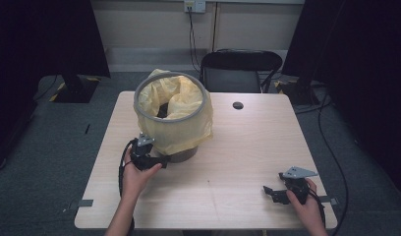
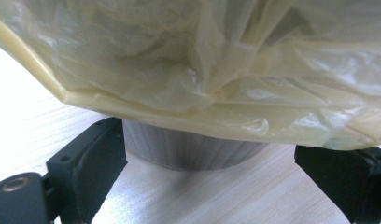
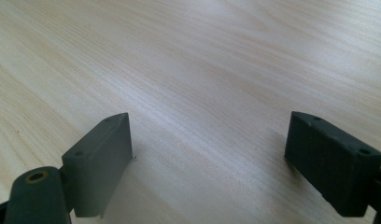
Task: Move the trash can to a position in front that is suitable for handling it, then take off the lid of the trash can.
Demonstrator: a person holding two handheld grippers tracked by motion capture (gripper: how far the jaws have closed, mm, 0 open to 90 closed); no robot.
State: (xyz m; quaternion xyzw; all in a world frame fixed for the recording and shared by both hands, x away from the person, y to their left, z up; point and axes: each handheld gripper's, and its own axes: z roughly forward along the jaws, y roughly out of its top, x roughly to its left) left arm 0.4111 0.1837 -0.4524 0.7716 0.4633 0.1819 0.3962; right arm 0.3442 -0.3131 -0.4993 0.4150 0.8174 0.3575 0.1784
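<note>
- Right claw: near-right on table, jaws wide, nothing btwn.
- Left claw: jaws wide, at base of bin, left-center.
- Yellow bag lines bin, hangs over rim.

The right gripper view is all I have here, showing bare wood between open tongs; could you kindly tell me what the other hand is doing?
Observer: The left tongs sit at the foot of a grey bin lined with a yellow bag.
Operator: Are they gripping it?
Observer: No, their jaws stand open on either side of the bin's base, under the bag's hanging edge.
Operator: And where am I?
Observer: Your right tongs rest near the table's front right corner.
</note>
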